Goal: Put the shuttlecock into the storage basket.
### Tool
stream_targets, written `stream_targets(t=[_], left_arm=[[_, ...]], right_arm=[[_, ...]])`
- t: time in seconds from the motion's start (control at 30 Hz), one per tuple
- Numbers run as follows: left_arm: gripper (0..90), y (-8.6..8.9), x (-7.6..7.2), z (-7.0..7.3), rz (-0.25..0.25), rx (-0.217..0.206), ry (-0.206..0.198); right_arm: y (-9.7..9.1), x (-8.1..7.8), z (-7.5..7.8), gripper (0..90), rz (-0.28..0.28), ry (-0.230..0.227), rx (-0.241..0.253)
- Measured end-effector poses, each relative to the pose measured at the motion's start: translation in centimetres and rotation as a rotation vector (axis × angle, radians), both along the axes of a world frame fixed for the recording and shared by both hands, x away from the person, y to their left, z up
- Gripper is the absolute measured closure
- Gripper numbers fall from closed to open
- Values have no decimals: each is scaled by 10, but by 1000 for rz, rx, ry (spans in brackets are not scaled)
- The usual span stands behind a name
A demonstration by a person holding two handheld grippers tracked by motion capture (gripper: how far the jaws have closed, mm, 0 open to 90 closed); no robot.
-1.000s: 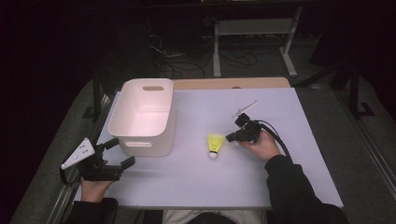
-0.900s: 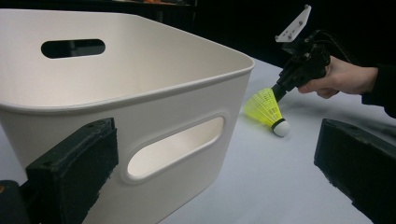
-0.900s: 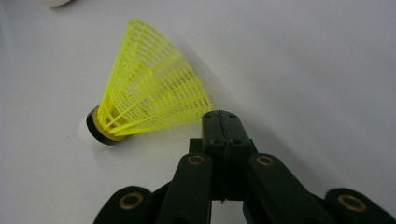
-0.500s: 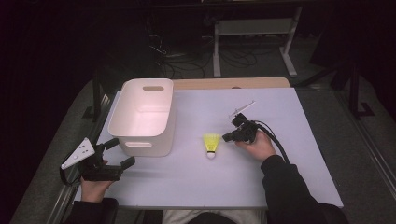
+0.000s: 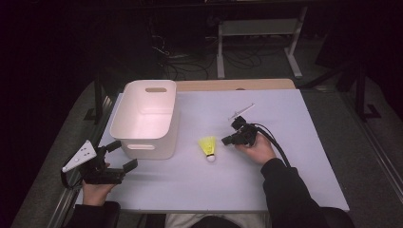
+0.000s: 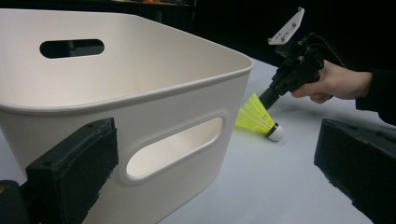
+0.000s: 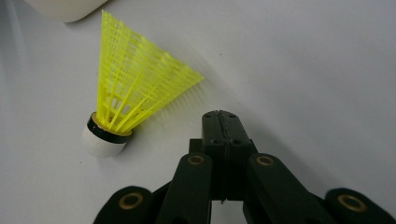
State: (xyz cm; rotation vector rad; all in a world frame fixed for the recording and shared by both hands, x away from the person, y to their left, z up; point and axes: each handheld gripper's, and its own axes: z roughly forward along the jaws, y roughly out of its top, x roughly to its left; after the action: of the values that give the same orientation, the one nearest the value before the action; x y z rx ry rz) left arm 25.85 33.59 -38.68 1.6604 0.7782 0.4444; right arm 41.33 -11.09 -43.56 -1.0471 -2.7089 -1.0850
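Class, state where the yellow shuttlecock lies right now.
In the high view the shuttlecock lies on the table, between the white bin and the shut right gripper.

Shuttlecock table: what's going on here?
A person works at a table with a gripper in each hand. The right gripper has its jaws shut on nothing, tips just beside the skirt of a yellow shuttlecock that lies on its side on the table. The left gripper sits with jaws open near the front wall of a white bin, apart from it. The shuttlecock lies outside the bin, to its right.
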Motion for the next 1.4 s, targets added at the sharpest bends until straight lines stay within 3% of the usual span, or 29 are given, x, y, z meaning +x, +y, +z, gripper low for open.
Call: stream_targets(t=[0.7, 1.4], left_arm=[[0, 0, 0, 0, -1, -1, -1], [0, 0, 0, 0, -2, -2, -1]], right_arm=[[26, -5, 2, 888, 47, -7, 22], [34, -25, 25, 887, 112, -62, 48]])
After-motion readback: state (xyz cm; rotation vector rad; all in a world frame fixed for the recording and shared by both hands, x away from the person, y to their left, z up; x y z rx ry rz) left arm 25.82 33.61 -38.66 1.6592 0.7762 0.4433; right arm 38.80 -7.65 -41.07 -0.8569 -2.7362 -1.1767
